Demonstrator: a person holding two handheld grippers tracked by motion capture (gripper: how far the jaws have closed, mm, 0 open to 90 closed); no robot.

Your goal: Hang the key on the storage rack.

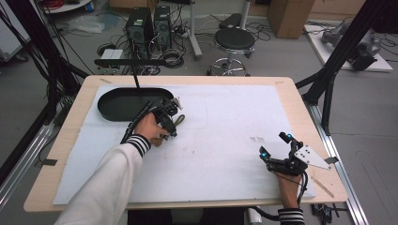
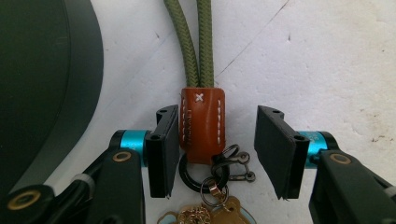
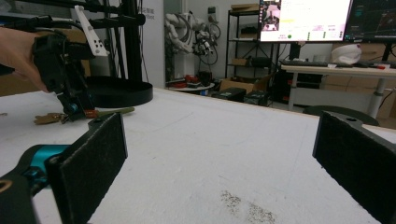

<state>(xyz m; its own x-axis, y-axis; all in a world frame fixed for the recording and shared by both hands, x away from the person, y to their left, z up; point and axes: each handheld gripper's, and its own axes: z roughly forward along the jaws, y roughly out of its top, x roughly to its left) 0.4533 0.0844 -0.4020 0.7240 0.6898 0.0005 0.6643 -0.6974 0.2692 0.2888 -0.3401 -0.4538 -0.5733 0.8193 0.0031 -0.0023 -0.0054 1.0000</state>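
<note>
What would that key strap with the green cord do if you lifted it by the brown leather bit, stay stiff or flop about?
Probably flop: the green cord is a soft braided loop and would likely sag. The keys and rings hang from loose links under the brown leather sleeve, so they would probably dangle and swing. The sleeve looks firm enough to pinch without slipping.

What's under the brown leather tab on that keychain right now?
Below the brown leather tab sit a black ring, a small dark shackle clasp and gold charms. The tab lies on the white table cover; whatever lies directly beneath it is hidden.
</note>
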